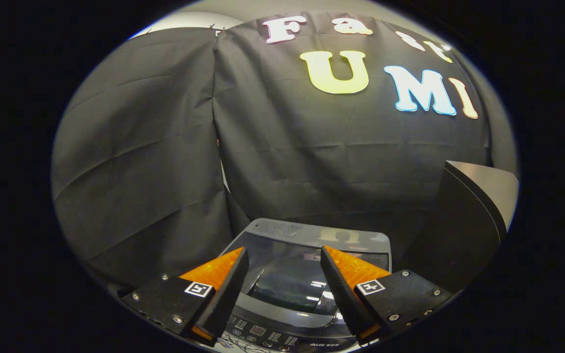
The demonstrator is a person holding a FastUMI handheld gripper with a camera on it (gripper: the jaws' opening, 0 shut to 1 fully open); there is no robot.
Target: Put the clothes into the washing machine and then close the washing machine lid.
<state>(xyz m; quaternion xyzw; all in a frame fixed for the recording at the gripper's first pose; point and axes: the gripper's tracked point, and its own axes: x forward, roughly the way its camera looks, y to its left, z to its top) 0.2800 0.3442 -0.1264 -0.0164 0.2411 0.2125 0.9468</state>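
Note:
The washing machine (282,230) stands low, right under and ahead of my fingers. It is a grey top-loader, and its dark glossy lid (292,274) lies flat over the tub with reflections on it. The control panel (263,336) runs along the near edge, beneath the fingers. My gripper (285,257) hovers above the lid with its fingers apart and nothing between them. What lies inside the tub is hidden by the lid.
The black cloth wall (165,147) hangs close behind and to the left of the machine. A dark slanted panel with a pale face (474,206) rises to the right of the machine, beyond the right finger.

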